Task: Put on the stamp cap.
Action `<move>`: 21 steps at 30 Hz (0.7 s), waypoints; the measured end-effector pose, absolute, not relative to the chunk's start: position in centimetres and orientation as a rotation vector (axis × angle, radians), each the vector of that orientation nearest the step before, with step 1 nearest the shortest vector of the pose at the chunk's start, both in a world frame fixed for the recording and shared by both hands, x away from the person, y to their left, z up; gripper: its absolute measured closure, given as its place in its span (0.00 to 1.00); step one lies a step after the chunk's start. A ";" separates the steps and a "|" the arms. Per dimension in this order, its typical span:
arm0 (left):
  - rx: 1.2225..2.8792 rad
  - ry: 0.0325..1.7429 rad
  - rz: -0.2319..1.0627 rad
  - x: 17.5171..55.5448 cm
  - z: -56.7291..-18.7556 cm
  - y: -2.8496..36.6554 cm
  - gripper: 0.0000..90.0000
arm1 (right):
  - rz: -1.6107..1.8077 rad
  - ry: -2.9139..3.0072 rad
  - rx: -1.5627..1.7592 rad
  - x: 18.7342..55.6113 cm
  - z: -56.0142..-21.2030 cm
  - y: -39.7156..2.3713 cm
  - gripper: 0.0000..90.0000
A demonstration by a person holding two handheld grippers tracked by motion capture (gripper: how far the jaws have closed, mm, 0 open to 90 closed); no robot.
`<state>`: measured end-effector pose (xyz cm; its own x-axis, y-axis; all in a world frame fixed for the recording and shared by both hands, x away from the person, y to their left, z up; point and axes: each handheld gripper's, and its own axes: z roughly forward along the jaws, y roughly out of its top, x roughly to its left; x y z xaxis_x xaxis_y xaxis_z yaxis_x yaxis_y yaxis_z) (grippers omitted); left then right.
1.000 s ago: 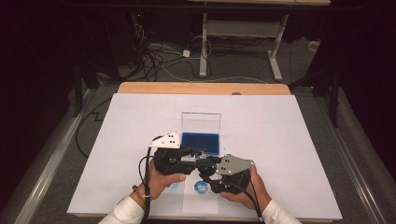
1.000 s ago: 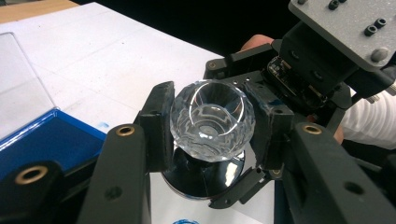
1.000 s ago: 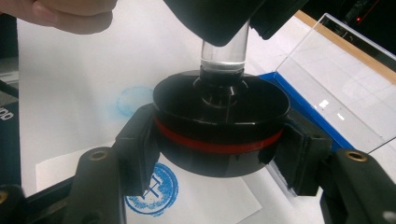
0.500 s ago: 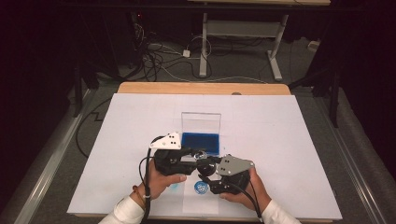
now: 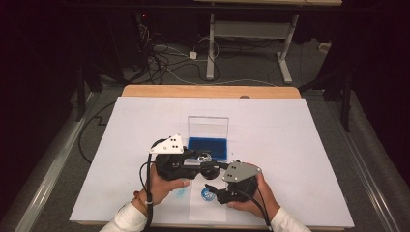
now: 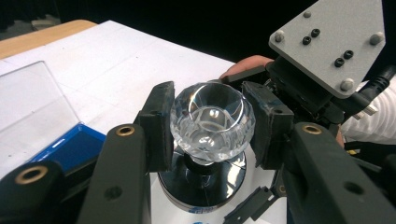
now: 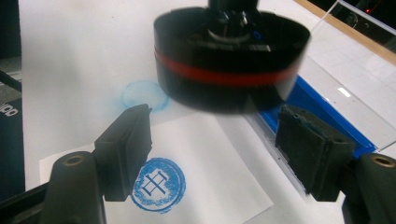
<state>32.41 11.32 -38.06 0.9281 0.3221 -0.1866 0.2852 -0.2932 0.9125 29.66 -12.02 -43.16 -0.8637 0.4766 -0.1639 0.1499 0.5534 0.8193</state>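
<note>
While the high view took in the white table (image 5: 290, 145), both grippers sat near its near edge, just short of one blue ink pad case (image 5: 208, 145). The left gripper view showed the left gripper (image 6: 210, 123) clamped on one stamp (image 6: 208, 122), knob up, axis upright. The right gripper view showed the right gripper (image 7: 215, 149) apart over one blue stamped mark (image 7: 158, 185) on a paper slip (image 7: 219, 163).

- A white table top (image 5: 300, 145) has a bare wooden strip (image 5: 208, 91) along its far edge.
- Beyond it the grey floor (image 5: 251, 72) carries a tangle of cables (image 5: 159, 60).
- A desk frame with pale metal legs (image 5: 211, 46) stands far off.
- The room around is dark.
</note>
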 end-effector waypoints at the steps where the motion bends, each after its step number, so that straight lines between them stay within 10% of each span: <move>1: 1.893 0.446 0.044 32.4 -38.0 11.4 0.61 | 1.232 2.421 0.516 29.7 -43.1 -12.1 0.29; 21: 1.947 0.455 0.156 32.0 -37.6 12.2 0.61 | 1.213 2.261 0.577 29.6 -41.1 -16.4 0.26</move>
